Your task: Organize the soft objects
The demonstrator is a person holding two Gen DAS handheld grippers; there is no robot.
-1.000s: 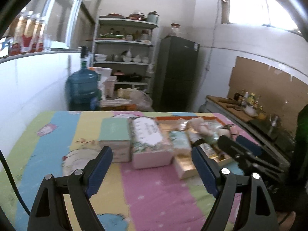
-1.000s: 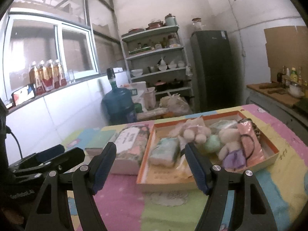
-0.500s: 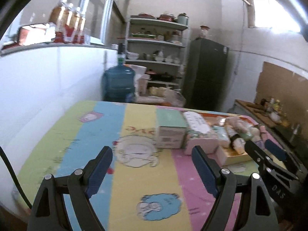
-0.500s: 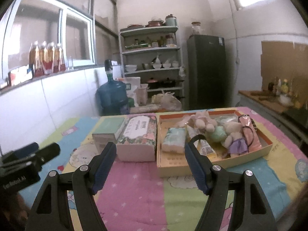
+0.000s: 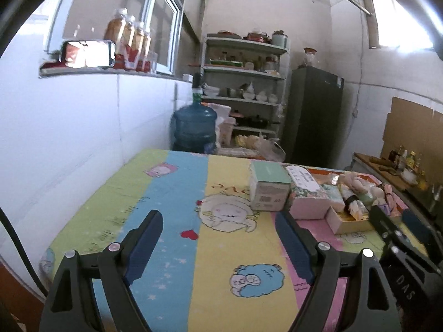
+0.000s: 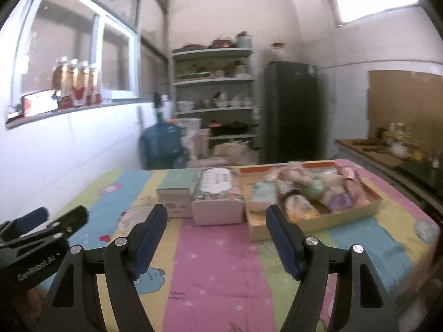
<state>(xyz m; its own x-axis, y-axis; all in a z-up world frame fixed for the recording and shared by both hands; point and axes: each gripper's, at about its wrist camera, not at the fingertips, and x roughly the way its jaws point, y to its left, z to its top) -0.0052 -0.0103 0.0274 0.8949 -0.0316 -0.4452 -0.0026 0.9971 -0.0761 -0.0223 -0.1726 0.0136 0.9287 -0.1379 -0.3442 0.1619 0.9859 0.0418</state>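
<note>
Soft toys (image 6: 318,188) lie heaped in an orange-rimmed tray (image 6: 343,217) on the table (image 6: 216,262); left hand-held gripper (image 5: 218,238) and right hand-held gripper (image 6: 216,227) hover nearby, both spread wide, empty.

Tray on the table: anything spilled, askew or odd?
Mildly. The soft toys lie in a jumbled heap in the orange-rimmed tray, unsorted. Nothing has spilled onto the table; the mint-topped box and tissue pack sit squarely beside the tray.

soft toys (image 6: 318,191) blurred together in tray (image 6: 343,218), shelf (image 6: 213,83) contents indistinct
</note>
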